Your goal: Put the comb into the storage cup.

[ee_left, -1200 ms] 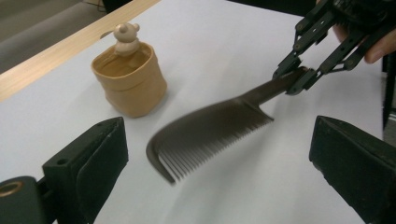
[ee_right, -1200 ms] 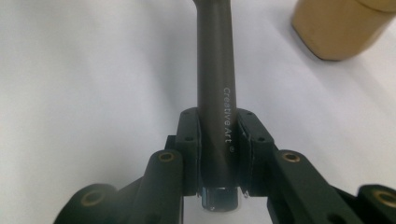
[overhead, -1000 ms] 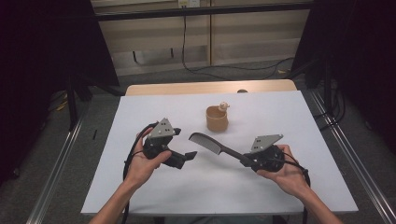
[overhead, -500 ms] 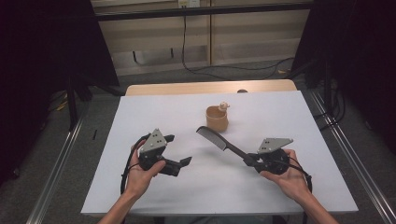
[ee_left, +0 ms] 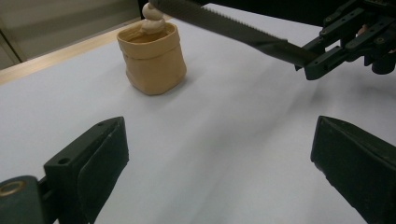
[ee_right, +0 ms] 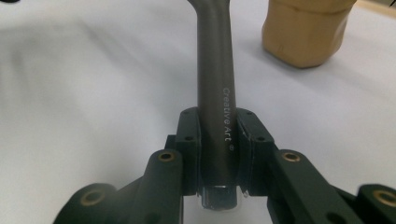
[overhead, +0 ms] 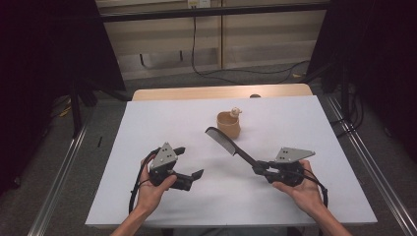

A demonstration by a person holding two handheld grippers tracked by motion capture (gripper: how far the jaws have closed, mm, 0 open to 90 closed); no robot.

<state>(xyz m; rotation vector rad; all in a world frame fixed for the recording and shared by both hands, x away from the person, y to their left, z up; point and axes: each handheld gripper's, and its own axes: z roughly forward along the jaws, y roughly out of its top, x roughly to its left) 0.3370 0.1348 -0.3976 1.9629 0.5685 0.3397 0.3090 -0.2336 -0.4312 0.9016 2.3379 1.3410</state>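
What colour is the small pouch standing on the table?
Light tan; the pouch shows best in the left gripper view.

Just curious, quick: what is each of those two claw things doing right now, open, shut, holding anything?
Left gripper: open, holding nothing.
Right gripper: shut on the handle of the black comb.

Left gripper [overhead: 189, 162] lower and nearer the table's [overhead: 147, 118] front edge

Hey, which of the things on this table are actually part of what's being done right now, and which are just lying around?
In use:
- comb, clamped by its handle in the right gripper
- tan pouch, nearest the comb's head
- left gripper, jaws open, holding nothing

Lying about:
- cables on the floor behind the table
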